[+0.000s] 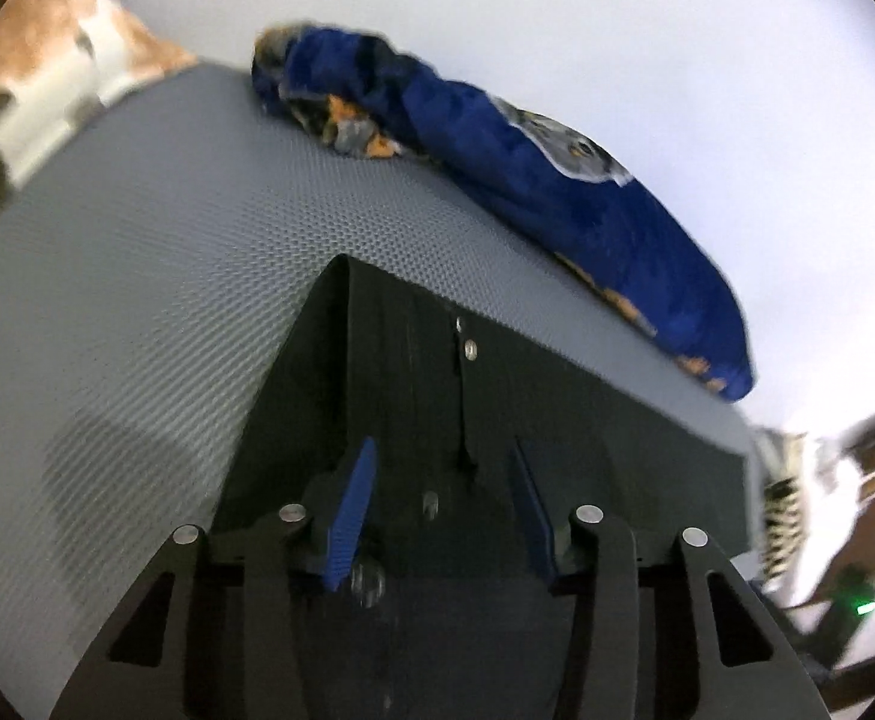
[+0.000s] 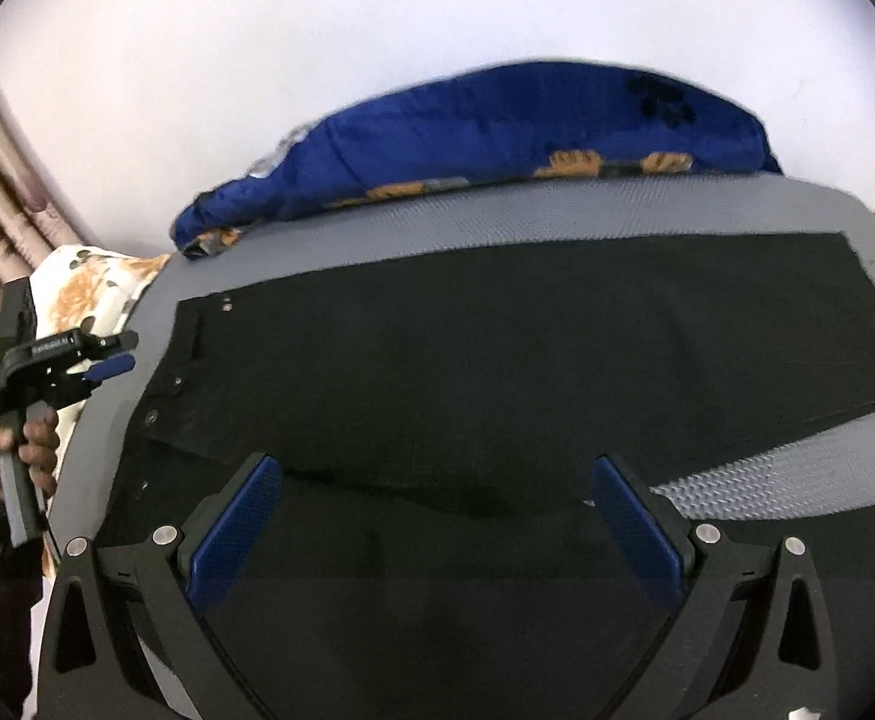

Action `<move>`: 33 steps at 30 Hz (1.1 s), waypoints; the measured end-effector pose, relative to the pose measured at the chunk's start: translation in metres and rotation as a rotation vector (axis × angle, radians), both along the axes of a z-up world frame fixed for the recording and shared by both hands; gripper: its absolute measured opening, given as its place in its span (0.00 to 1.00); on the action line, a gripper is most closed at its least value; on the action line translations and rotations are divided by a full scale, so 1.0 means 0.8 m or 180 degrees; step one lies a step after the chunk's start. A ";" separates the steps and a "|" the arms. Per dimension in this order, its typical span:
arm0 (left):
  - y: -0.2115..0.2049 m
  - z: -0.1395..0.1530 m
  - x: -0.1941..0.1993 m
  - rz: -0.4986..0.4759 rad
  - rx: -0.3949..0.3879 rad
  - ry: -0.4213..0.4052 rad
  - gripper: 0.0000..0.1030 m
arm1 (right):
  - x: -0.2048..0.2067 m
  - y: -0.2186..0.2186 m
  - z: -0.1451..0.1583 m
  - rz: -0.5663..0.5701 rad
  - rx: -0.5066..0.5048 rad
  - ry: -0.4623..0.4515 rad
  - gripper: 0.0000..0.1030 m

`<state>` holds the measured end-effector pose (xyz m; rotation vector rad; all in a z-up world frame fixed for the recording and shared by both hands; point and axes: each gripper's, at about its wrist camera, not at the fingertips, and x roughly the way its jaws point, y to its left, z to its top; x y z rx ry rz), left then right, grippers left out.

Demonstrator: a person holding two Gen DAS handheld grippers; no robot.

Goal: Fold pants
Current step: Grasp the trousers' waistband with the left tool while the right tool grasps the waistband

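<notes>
Left gripper (image 1: 443, 468) hangs over the waistband end of the pants (image 2: 497, 348), its 2 blue pads apart, nothing pinched. Right gripper (image 2: 437, 486) gapes wide above the pants. Black pants lie flat on the grey mat (image 1: 155, 276), a blue blanket (image 2: 497, 126) behind.

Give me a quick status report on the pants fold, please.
Left gripper and right gripper open, empty. Black pants flat on grey mat. Nothing in the way.
</notes>
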<state>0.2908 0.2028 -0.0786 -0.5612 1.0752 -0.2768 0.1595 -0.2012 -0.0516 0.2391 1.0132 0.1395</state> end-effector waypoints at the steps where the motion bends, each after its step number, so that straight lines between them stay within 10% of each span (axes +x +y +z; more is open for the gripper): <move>1: 0.007 -0.006 0.012 0.0012 -0.0101 0.0032 0.45 | 0.007 0.003 -0.006 0.0001 -0.0004 0.0033 1.00; 11: 0.038 -0.061 0.093 -0.0017 -0.0468 0.0281 0.45 | 0.048 0.034 -0.039 0.0106 -0.0041 0.0187 1.00; 18: 0.018 -0.065 0.119 -0.0379 -0.0662 0.0241 0.19 | 0.072 0.044 -0.052 0.0149 -0.0095 0.0239 1.00; 33: -0.016 -0.097 0.151 -0.0383 -0.0772 0.0222 0.10 | 0.131 0.044 -0.057 0.0605 -0.0202 0.0139 1.00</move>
